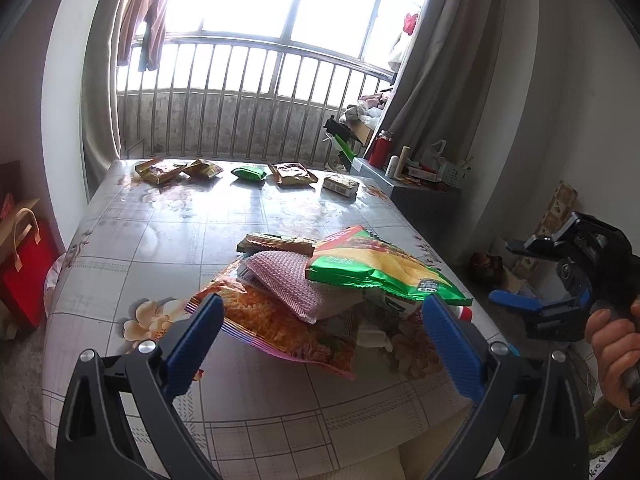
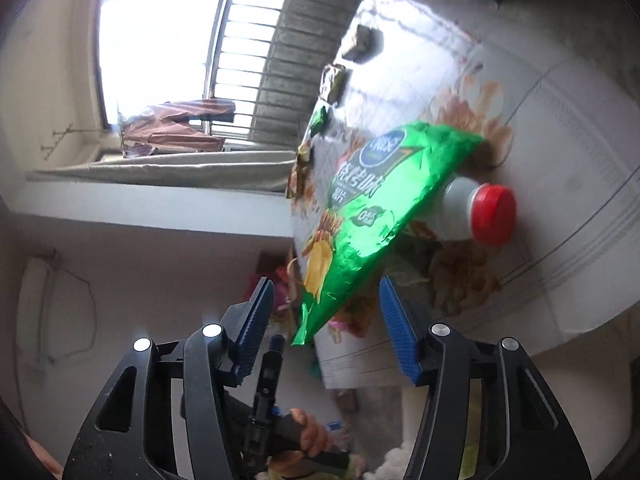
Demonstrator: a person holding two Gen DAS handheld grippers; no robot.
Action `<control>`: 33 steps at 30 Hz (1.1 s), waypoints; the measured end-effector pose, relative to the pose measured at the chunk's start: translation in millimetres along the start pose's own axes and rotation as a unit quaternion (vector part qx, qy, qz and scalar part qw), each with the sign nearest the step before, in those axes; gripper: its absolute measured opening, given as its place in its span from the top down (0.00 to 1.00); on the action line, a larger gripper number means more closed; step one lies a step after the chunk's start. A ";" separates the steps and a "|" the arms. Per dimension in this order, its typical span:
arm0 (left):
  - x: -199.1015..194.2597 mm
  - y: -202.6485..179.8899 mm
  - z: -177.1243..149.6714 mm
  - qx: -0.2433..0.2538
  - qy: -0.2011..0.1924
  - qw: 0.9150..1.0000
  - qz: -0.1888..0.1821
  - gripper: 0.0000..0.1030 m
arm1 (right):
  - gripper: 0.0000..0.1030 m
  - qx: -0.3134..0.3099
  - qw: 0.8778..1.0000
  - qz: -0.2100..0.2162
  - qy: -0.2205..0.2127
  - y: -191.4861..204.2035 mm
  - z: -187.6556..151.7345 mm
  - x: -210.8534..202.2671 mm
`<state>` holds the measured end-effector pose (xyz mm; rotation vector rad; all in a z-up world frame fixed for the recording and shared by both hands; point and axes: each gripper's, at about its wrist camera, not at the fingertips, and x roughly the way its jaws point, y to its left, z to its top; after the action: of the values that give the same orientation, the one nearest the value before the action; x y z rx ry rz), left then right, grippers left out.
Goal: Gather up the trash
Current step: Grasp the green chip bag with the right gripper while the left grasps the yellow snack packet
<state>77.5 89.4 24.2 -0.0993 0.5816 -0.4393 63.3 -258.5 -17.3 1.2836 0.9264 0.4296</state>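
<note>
A heap of trash lies on the near part of the table (image 1: 168,240): a green chip bag (image 1: 376,268) on top, a pink textured packet (image 1: 288,284), an orange noodle wrapper (image 1: 280,324) and a white bottle with a red cap (image 2: 490,214) underneath. My left gripper (image 1: 320,328) is open, its jaws spread either side of the heap's near edge. My right gripper (image 2: 326,320) is open and rolled sideways, with the green bag's (image 2: 360,216) corner between its fingers, untouched. It also shows in the left wrist view (image 1: 520,276), off the table's right edge.
Several small wrappers (image 1: 288,174) lie in a row along the table's far edge. A red bag (image 1: 24,276) stands on the floor at left. A grey shelf (image 1: 420,196) with a red flask and clutter stands at right. A railing and window are behind.
</note>
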 end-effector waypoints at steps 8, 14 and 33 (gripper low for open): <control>3.5 15.6 0.6 -0.013 0.003 1.000 0.005 0.06 | 0.56 0.091 0.996 0.002 0.012 -16.7 10.4 37.3; 5.0 21.9 0.8 -0.014 0.006 1.000 0.005 0.06 | 0.71 0.144 0.989 0.034 -0.004 -32.5 18.1 42.4; 11.4 19.9 14.2 -0.008 0.009 1.000 0.004 0.06 | 0.99 0.104 0.977 0.181 -0.052 -20.0 30.0 1.8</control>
<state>101.3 102.1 26.0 -0.1078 0.6034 -0.4291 83.6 -281.2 -36.6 1.6613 0.6607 0.5508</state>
